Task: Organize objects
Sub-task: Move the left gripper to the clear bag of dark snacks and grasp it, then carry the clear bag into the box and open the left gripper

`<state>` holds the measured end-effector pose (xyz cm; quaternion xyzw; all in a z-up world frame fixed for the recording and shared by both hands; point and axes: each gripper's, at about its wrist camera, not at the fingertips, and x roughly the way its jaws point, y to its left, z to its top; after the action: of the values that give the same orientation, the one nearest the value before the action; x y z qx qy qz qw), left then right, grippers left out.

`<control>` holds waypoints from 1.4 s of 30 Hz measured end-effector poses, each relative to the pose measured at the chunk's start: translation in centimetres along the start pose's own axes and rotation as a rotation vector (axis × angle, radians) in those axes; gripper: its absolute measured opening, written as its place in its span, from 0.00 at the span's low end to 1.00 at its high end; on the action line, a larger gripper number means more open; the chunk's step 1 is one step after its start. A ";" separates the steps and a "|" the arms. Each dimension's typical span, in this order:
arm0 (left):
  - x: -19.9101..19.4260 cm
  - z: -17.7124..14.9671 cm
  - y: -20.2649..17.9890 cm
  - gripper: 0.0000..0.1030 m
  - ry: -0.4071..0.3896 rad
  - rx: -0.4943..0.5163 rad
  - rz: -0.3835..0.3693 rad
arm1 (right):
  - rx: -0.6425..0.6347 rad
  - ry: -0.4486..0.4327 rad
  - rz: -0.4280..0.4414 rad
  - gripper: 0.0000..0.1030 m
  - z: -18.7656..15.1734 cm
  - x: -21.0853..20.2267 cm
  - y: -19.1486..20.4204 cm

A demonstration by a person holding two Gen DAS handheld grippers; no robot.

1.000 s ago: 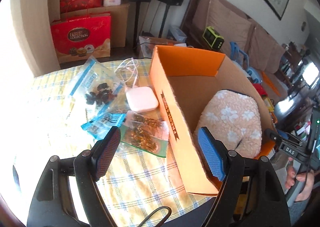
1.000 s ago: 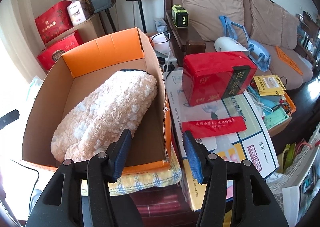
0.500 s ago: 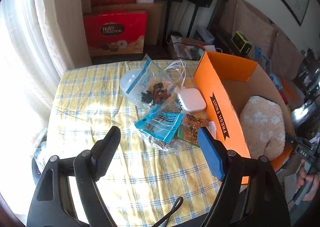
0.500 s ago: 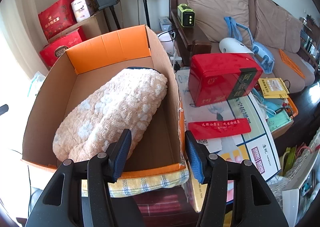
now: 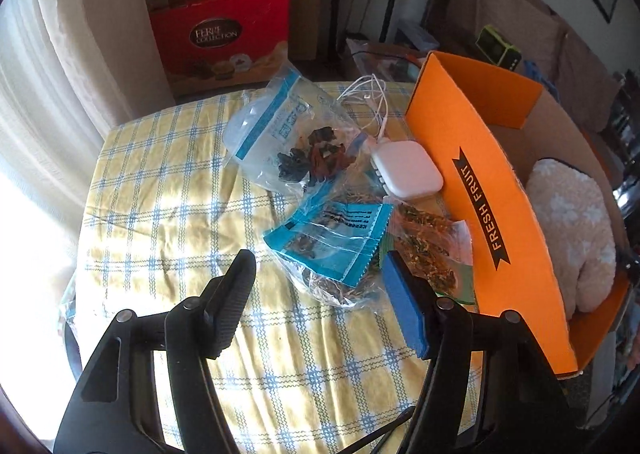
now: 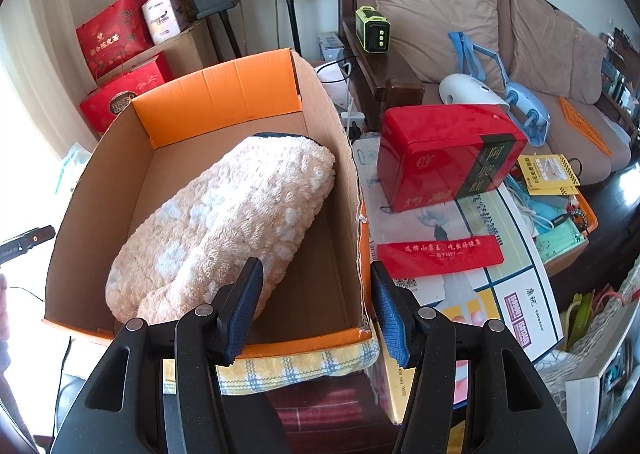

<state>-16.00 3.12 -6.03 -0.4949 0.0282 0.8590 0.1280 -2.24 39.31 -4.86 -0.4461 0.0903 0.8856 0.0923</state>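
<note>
An orange cardboard box stands at the table's right edge with a fluffy peach pillow inside. Left of it lie a white charger with its cable, a clear zip bag of dried pieces, a blue-labelled bag and a bag of dried herbs. My left gripper is open and empty, just before the blue-labelled bag. My right gripper is open and empty over the box's near right corner, beside the pillow.
A yellow checked cloth covers the table. A red tin and a flat red packet lie on a low table right of the box. A sofa, speakers and red gift boxes stand behind.
My left gripper has swung left and forward, from over the box wall to the bags on the cloth. My right gripper has moved slightly closer to the box. Both stay open.
</note>
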 end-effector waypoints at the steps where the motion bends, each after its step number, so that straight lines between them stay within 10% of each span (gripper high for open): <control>1: -0.1 -0.1 -0.2 0.60 -0.006 0.022 -0.005 | 0.000 0.000 0.000 0.55 0.0 0.0 0.0; 14: 1.8 4.6 4.6 0.65 0.015 -0.284 -0.097 | -0.001 0.001 -0.002 0.55 -0.1 -0.1 0.1; 26: 7.1 7.6 3.3 0.77 0.076 -0.334 0.015 | -0.003 0.001 -0.003 0.55 -0.1 -0.1 0.1; 34: 7.0 6.9 3.2 0.27 0.074 -0.327 -0.007 | -0.002 0.000 -0.003 0.55 0.0 -0.1 0.1; 42: 3.8 6.0 2.7 0.15 0.015 -0.292 -0.043 | -0.002 0.001 -0.004 0.55 0.0 -0.1 0.1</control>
<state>-23.50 2.33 -6.47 -0.5150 -0.1066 0.8474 0.0730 -2.19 39.22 -4.83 -0.4467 0.0887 0.8853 0.0935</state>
